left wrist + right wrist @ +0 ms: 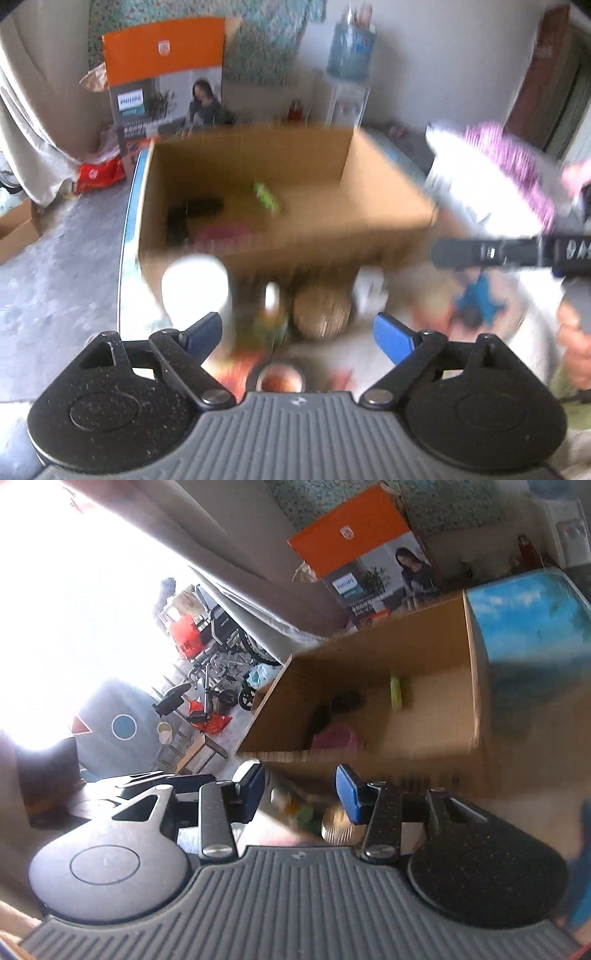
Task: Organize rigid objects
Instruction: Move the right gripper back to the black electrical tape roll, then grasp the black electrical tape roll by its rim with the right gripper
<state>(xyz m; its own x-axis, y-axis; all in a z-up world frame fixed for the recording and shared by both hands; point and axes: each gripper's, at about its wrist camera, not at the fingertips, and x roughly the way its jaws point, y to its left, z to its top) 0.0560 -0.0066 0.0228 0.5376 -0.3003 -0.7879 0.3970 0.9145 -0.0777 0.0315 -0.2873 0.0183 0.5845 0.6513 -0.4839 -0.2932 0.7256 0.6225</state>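
Note:
An open cardboard box (pixel 369 192) stands on the table and holds a green item (pixel 266 197), a black item (pixel 192 214) and a pink item (pixel 221 236). In front of it stand a white cylinder (pixel 195 288), a bottle (pixel 271 310) and a round brown jar (pixel 321 310), all blurred. My left gripper (pixel 299 334) is open wide just short of them, with nothing between its pads. My right gripper (pixel 301 794) is open beside the box (pixel 424 734), its pads empty; the bottle (pixel 295 808) and jar (pixel 334 825) lie beyond them. Its black body (pixel 517 251) shows at the right.
An orange and grey product carton (pixel 166 74) leans on the wall behind the box, and a water dispenser (pixel 351 55) stands to its right. A blurred white and purple shape (pixel 491 177) hangs at the right. A wheelchair (pixel 221 657) stands by the bright doorway. A blue tabletop (pixel 524 609) lies behind the box.

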